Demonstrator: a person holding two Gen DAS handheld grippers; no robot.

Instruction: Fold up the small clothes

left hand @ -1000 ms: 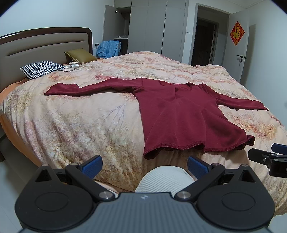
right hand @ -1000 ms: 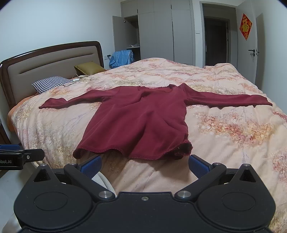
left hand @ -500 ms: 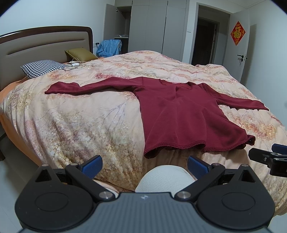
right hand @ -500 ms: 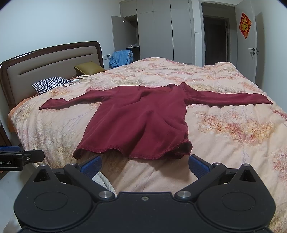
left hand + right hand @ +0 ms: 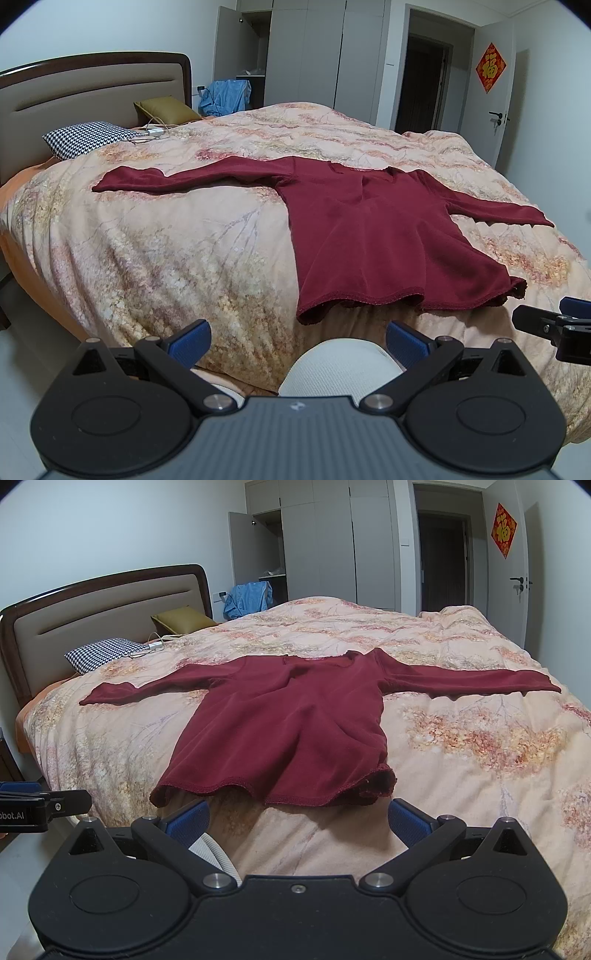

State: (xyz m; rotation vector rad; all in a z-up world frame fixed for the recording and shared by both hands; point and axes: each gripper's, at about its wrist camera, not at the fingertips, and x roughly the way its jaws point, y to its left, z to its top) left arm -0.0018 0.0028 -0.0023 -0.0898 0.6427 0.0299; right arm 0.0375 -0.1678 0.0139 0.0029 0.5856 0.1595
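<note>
The red sweater (image 5: 291,723) lay flat on the bed (image 5: 480,738), sleeves spread from 9 to 3 o'clock, hem toward 6. The right gripper (image 5: 298,818) was released just below the hem at 12 o'clock, nearer than the left gripper (image 5: 297,339), also released

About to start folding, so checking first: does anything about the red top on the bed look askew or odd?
Mostly flat, sleeves spread. The red top's hem ripples, and its right corner curls up, showing the inside.
</note>
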